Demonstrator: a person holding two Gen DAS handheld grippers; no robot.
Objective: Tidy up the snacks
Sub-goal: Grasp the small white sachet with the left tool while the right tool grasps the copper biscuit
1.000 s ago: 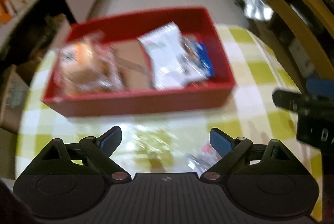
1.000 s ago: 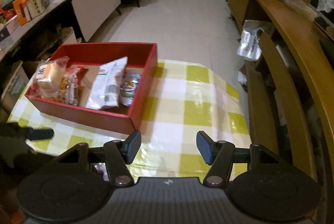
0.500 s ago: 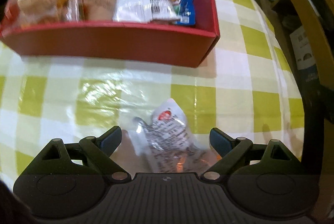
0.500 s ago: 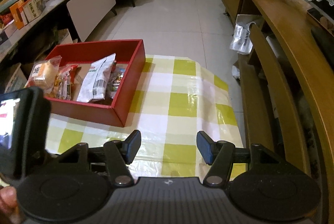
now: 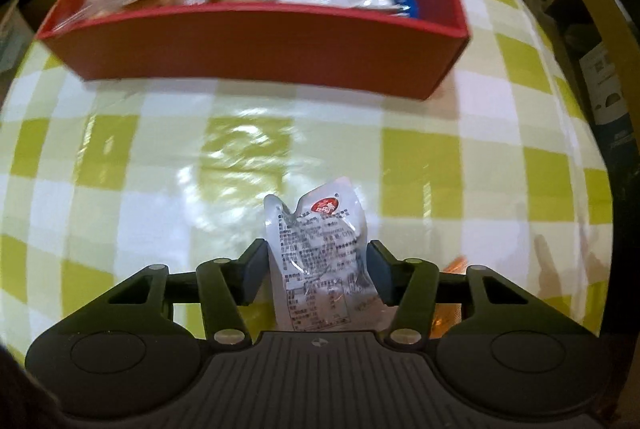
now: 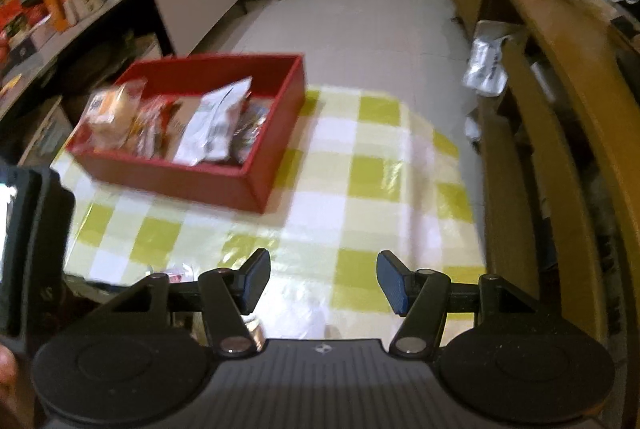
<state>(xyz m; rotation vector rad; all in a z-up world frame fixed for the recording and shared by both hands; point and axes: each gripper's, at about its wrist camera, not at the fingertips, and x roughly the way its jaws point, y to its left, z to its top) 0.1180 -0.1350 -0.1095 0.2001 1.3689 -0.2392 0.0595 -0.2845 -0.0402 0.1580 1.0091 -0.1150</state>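
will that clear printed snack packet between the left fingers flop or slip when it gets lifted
The clear snack packet looks crinkled and thin, so it probably droops. Its glossy film may slide as the left hand-held gripper closes around it. It seems light.

A clear snack packet [image 5: 318,261] with black print and a red logo sits between the closing left gripper [image 5: 316,271] fingers; ahead, the red box [image 5: 256,45] holds more wrapped snacks.

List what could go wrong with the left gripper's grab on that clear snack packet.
The left gripper is closing on a slick, crumpled clear packet; it may slip or buckle when lifted. The red box already holds several snacks, so the packet could land on top and slide out.
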